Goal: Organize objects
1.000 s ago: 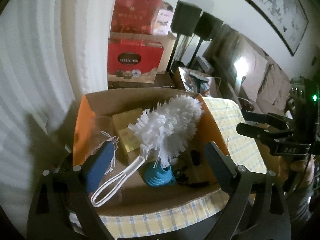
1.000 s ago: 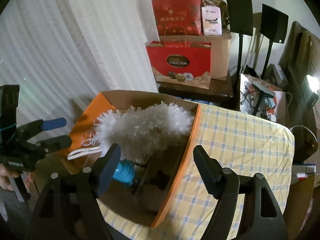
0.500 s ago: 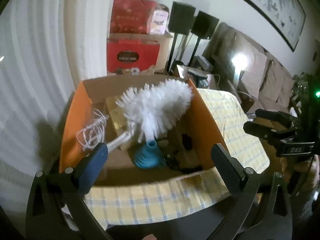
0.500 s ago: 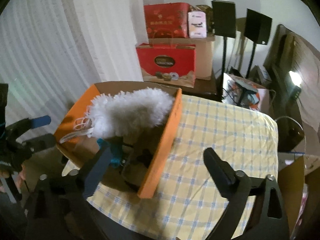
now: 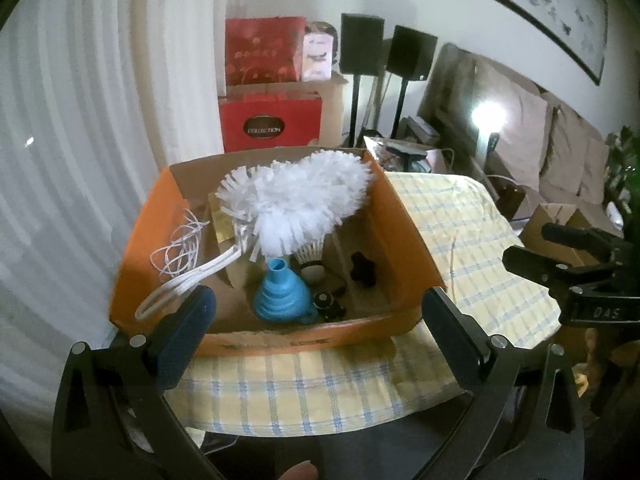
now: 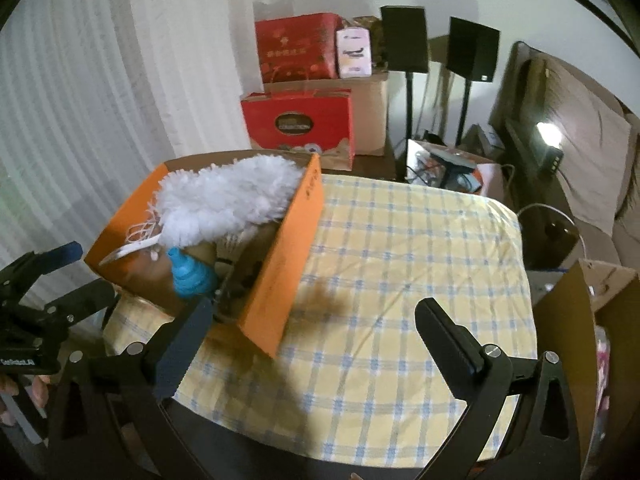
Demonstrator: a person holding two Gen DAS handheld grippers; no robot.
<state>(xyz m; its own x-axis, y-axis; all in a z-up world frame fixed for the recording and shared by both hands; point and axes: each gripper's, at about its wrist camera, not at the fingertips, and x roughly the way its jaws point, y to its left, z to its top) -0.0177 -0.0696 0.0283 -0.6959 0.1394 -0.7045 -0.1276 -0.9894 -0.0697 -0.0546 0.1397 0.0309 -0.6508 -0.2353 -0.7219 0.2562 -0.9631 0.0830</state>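
Dim indoor light, slightly grainy in both wrist views. One small lamp (image 5: pixel 486 114) blooms into a white glare patch with a soft halo. The sheer curtain (image 6: pixel 80 100) glows pale and evenly. A soft dark shadow lies on the checked tablecloth (image 6: pixel 400 280) beside the orange box (image 6: pixel 288 264). Fisheye bends straight lines; corners vignette black. Background boxes are mildly blurred.

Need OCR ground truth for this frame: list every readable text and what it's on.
"COLLECTION": oval label on the lower red bag.
"DAS": right gripper body, left wrist view.
Gold characters on the upper red bag: too blurred.
Print on the pink pack: too small.
Label on the left gripper body, right wrist view: unreadable.
Dark marks on the orange box: illegible.
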